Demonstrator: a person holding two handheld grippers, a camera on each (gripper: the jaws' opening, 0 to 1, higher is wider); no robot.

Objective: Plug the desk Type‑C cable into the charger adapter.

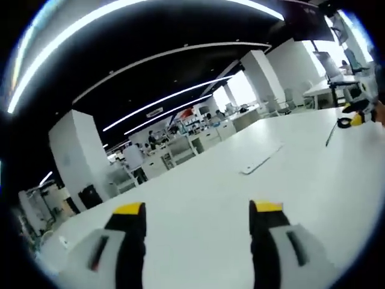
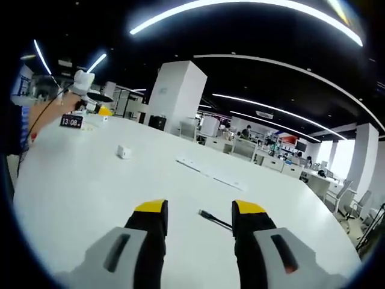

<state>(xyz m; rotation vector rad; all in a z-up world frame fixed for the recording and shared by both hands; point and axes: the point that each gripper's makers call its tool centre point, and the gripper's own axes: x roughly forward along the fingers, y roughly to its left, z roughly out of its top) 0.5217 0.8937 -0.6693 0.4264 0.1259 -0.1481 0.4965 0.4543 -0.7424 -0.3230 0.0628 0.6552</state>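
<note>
A black Type-C cable (image 2: 212,218) lies on the white table (image 2: 90,192), its plug end just ahead of my right gripper (image 2: 200,209) and nearer the right jaw. The jaws stand open and do not touch it. A small white charger adapter (image 2: 124,152) sits further off to the left on the table. My left gripper (image 1: 198,209) is open over bare table (image 1: 198,180) with nothing between its jaws. At the far right of the left gripper view I see the right gripper (image 1: 356,114) and a stretch of black cable (image 1: 330,135).
A flat white strip (image 2: 210,171) (image 1: 261,159) lies in the middle of the table. A small clock display (image 2: 71,121) stands at the far left corner, beside the left gripper (image 2: 90,96) and a person's hand. Office desks, chairs and pillars lie beyond the table.
</note>
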